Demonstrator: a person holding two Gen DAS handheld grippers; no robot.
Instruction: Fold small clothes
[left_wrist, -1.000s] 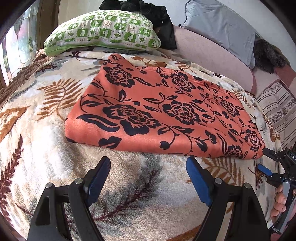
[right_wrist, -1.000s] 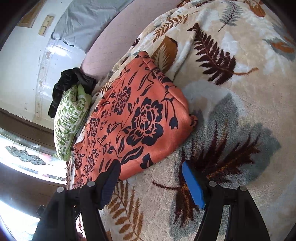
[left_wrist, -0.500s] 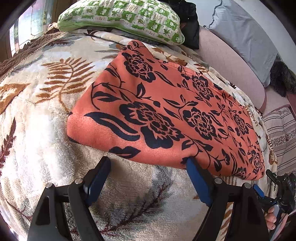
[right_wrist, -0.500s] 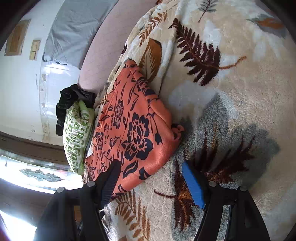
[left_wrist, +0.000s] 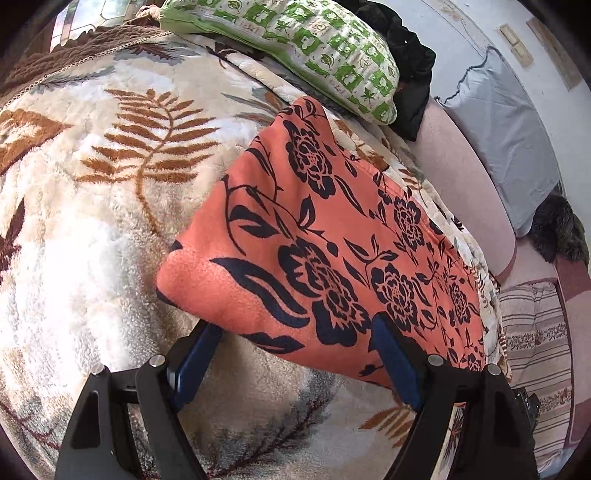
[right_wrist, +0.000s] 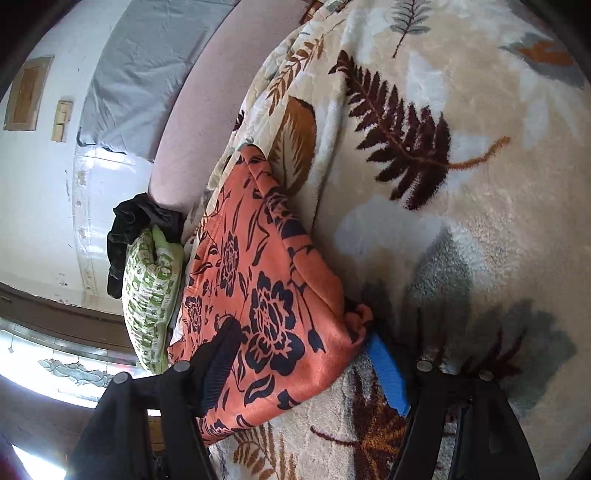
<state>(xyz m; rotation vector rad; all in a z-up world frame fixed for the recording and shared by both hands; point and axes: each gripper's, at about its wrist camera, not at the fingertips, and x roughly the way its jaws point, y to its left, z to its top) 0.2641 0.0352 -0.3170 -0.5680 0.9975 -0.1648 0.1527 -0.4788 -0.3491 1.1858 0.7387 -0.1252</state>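
Observation:
An orange garment with black flowers (left_wrist: 332, 229) lies folded flat on the leaf-patterned fleece blanket (left_wrist: 92, 221). My left gripper (left_wrist: 295, 325) is open, and the garment's near corner lies between its blue pads; one pad sits at the edge by the blanket, the other over the cloth. In the right wrist view the same garment (right_wrist: 258, 288) reaches toward me. My right gripper (right_wrist: 300, 332) is open too, and straddles the opposite near corner, with its dark finger over the fabric and its blue pad (right_wrist: 388, 373) beside the bunched corner.
A green-and-white pillow (left_wrist: 314, 48) and black clothing (left_wrist: 413, 62) lie beyond the garment. A grey pillow (left_wrist: 509, 129) leans on the pink headboard (left_wrist: 461, 177). A striped cushion (left_wrist: 535, 350) is at the right. The blanket (right_wrist: 461, 240) spreads wide beside the garment.
Both grippers have moved in toward the garment and rolled. Its near corners, earlier ahead of the fingertips, now lie between the open jaws.

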